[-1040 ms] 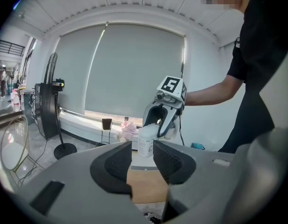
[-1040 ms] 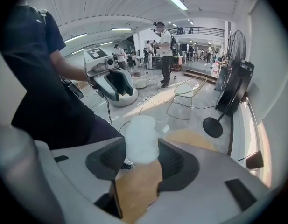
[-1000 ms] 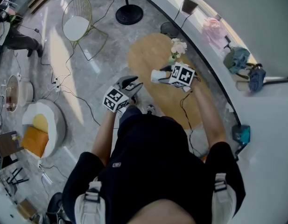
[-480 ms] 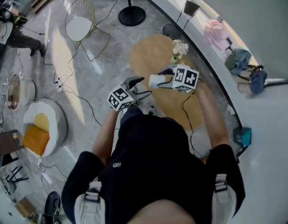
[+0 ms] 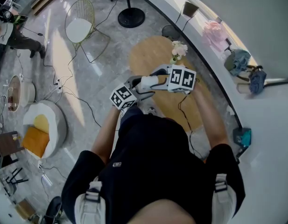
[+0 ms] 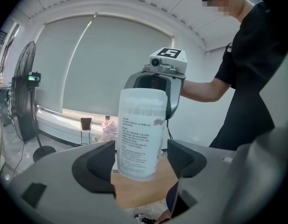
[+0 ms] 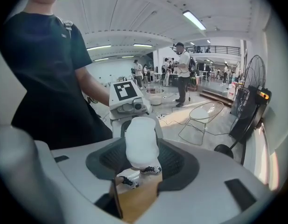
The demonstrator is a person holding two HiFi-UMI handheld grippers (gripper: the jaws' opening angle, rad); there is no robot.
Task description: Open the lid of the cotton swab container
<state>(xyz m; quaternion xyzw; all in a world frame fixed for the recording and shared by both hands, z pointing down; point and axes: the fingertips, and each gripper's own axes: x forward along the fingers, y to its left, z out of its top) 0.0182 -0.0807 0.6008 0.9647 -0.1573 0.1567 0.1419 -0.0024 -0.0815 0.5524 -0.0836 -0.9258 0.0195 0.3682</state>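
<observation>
The cotton swab container (image 5: 149, 82) is a translucent white cylinder with a printed label (image 6: 139, 143). My right gripper (image 7: 143, 163) is shut on one end and holds it in the air, off the round wooden table (image 5: 151, 55). My left gripper (image 6: 141, 164) faces it from the other side. Its jaws have just been opening and now stand wide on either side of the container's free end. A gap shows between each pad and the container wall. I cannot tell which end carries the lid.
A small vase of flowers (image 5: 178, 50) stands at the table's far edge. On the marble floor are a wire chair (image 5: 80, 24), a fan's black base (image 5: 130, 17), cables and a round white seat (image 5: 43, 125). People stand far off in the right gripper view.
The right gripper lifted the container off the table and brought it left toward the other gripper. The left gripper moved in to meet it, its jaws spreading wide around the free end.
</observation>
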